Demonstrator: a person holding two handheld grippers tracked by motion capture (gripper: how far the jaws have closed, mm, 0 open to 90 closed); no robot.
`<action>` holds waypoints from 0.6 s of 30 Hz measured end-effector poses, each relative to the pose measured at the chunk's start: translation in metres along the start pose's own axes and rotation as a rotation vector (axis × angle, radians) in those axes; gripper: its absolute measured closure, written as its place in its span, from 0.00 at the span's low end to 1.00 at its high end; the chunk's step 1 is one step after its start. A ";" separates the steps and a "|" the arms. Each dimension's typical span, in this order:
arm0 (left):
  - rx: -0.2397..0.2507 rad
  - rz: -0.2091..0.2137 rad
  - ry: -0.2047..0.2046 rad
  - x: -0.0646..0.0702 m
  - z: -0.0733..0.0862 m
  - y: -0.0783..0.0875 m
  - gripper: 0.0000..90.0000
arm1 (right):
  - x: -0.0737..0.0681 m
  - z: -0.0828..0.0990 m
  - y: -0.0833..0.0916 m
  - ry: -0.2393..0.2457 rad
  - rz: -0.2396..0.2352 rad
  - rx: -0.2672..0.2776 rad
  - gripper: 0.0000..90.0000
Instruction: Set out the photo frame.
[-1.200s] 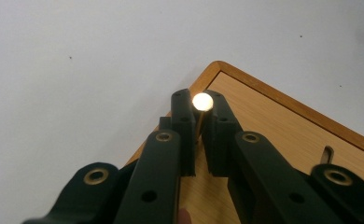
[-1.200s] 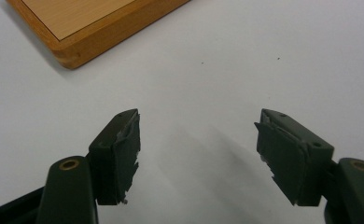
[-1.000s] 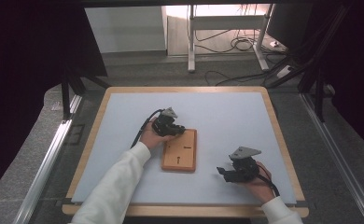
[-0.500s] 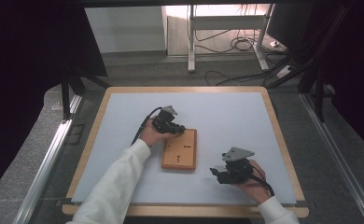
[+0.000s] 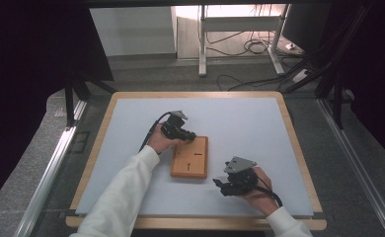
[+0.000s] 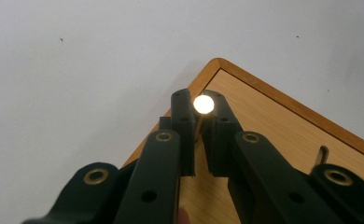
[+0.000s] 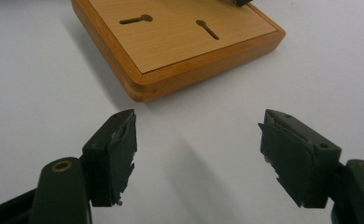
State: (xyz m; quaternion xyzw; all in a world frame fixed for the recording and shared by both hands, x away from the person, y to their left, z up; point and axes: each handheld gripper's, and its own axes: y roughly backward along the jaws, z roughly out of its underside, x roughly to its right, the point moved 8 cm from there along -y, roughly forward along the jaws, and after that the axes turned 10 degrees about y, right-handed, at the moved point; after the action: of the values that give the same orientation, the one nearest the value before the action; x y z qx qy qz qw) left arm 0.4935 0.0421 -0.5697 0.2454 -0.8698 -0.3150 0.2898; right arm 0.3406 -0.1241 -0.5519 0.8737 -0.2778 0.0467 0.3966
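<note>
The wooden board [image 5: 190, 157] lies flat on the pale mat [image 5: 259, 128] that covers the table [image 5: 299, 148], somewhat nearer the person's edge than the far edge and close to the middle between the left and right edges. Two keyhole-shaped slots [image 7: 136, 19] are cut into its light top face, which is framed by a darker rounded rim. The left gripper [image 5: 179, 131] is at the board's far left corner, and in the left gripper view its jaws are closed on a thin brass-coloured pin [image 6: 203, 104] with a round shiny head, standing right over that corner of the board. The left hand [image 5: 160, 141] grasps the gripper body from the left side of the board, with a white sleeve [image 5: 124, 195] running back to the near edge of the table. The right gripper [image 5: 232, 181] sits on the mat to the right of the board's near right corner, apart from it, held by the right hand [image 5: 257, 190]. Its jaws stand wide apart, pointing toward the board, with only bare mat between them; the worn pads [image 7: 119, 154] touch nothing.
</note>
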 end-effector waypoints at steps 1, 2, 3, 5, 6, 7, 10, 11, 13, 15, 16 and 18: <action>-0.002 0.003 0.001 0.000 0.000 0.000 0.94 | -0.001 -0.001 -0.001 0.005 0.000 -0.003 0.30; -0.007 0.005 0.004 -0.001 0.000 0.000 0.94 | -0.002 -0.002 -0.002 0.011 0.002 -0.005 0.30; -0.009 0.007 0.006 -0.001 -0.001 0.000 0.94 | -0.004 -0.006 -0.004 0.030 0.011 -0.004 0.30; -0.014 0.010 0.006 -0.001 -0.001 0.000 0.94 | -0.005 -0.009 -0.005 0.040 0.013 -0.004 0.30; -0.016 0.012 0.006 -0.001 -0.001 0.000 0.94 | -0.006 -0.012 -0.006 0.053 0.017 -0.005 0.30; -0.018 0.014 0.008 -0.001 -0.001 0.000 0.94 | -0.009 -0.017 -0.009 0.075 0.020 -0.007 0.30; -0.022 0.018 0.010 -0.002 -0.002 0.000 0.94 | -0.012 -0.021 -0.014 0.095 0.024 -0.015 0.29; -0.023 0.019 0.011 -0.002 -0.002 0.000 0.94 | -0.013 -0.022 -0.017 0.107 0.027 -0.020 0.29; -0.024 0.022 0.013 -0.002 -0.002 0.000 0.94 | -0.016 -0.025 -0.023 0.125 0.033 -0.034 0.28; -0.025 0.023 0.013 -0.002 -0.002 0.000 0.94 | -0.020 -0.030 -0.031 0.152 0.040 -0.043 0.27; -0.024 0.024 0.013 -0.002 -0.002 0.000 0.94 | -0.020 -0.030 -0.031 0.152 0.040 -0.043 0.27; -0.024 0.026 0.013 -0.002 -0.002 0.000 0.94 | -0.024 -0.034 -0.035 0.166 0.042 -0.046 0.27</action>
State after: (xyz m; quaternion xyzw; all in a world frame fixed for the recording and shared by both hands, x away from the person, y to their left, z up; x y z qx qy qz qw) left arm 0.4964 0.0428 -0.5692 0.2327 -0.8671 -0.3203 0.3024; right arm 0.3440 -0.0702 -0.5592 0.8515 -0.2634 0.1211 0.4370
